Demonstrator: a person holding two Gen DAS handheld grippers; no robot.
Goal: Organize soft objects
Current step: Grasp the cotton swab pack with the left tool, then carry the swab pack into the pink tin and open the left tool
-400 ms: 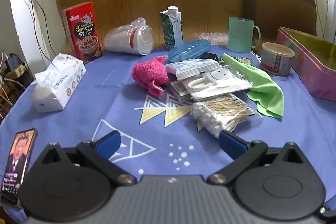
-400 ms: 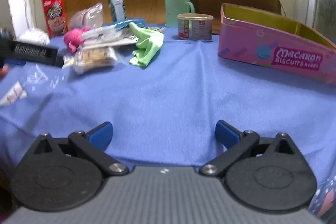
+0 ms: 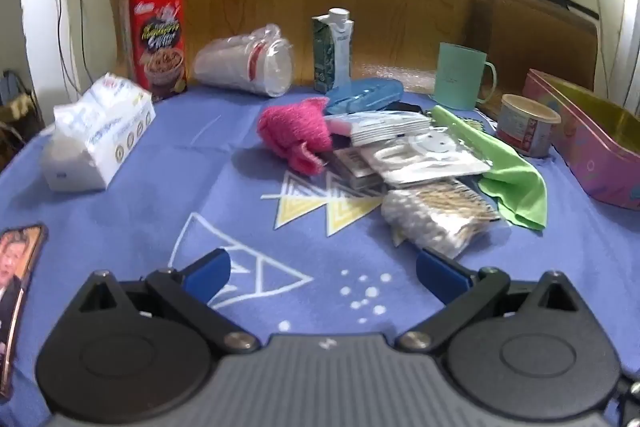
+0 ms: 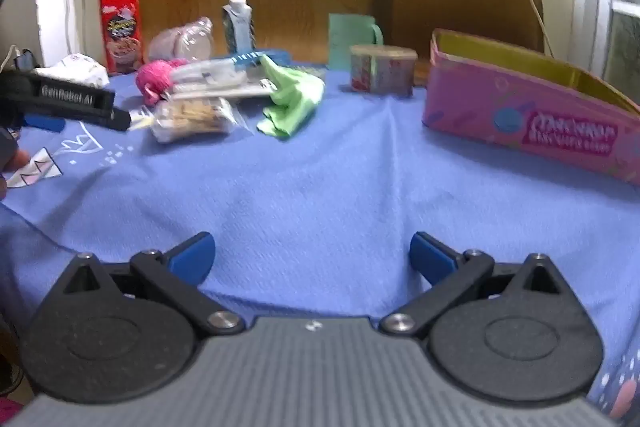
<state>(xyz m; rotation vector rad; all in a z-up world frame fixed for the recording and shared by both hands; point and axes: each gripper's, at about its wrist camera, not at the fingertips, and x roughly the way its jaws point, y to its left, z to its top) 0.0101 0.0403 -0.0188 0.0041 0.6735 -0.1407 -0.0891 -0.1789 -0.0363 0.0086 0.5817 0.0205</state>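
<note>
A pink fluffy sock (image 3: 296,133) lies mid-table beside a pile of flat packets (image 3: 412,155). A green cloth (image 3: 516,183) lies to the pile's right. A bag of cotton swabs (image 3: 436,215) lies at the pile's near side. A pink biscuit tin (image 3: 592,143) stands open at the right. My left gripper (image 3: 322,273) is open and empty over the blue cloth, short of the swab bag. My right gripper (image 4: 312,257) is open and empty near the table's front. From the right wrist I see the sock (image 4: 154,79), the green cloth (image 4: 292,99), the tin (image 4: 528,119) and the left gripper's body (image 4: 68,101).
A tissue pack (image 3: 96,139), a red cereal box (image 3: 158,39), stacked plastic cups (image 3: 248,65), a milk carton (image 3: 334,51), a teal mug (image 3: 460,75) and a small can (image 3: 526,125) stand along the back. A phone (image 3: 16,291) lies at the left edge.
Both grippers have moved forward a little toward the pile and the views are slightly blurred. Both stay open and empty.
</note>
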